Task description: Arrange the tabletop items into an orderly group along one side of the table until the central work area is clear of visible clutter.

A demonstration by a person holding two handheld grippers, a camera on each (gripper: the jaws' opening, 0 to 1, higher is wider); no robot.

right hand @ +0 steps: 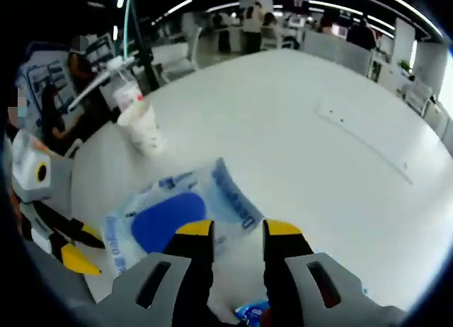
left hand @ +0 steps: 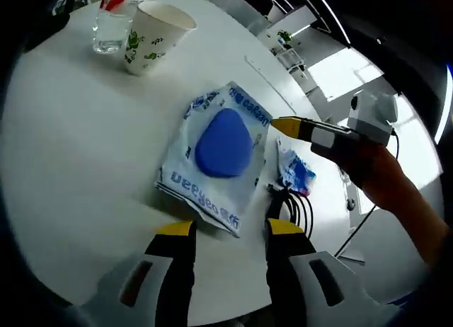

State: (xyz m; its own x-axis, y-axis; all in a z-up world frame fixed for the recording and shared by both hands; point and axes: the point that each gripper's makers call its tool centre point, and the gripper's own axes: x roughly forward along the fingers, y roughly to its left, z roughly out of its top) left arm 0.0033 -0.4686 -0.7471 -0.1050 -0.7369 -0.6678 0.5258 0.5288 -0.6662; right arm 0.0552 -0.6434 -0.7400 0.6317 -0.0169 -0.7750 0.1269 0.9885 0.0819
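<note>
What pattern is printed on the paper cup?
Green leaf sprigs on white, on the paper cup; clearest in the left gripper view.

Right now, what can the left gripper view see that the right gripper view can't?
Left gripper view alone: a black cable beside a small blue-and-white wrapper, and a clear plastic bottle behind the paper cup.

Right gripper view alone: an office with people at desks beyond the white table.

Both share the white packet with the blue oval, the cup, the table and both open grippers.
</note>
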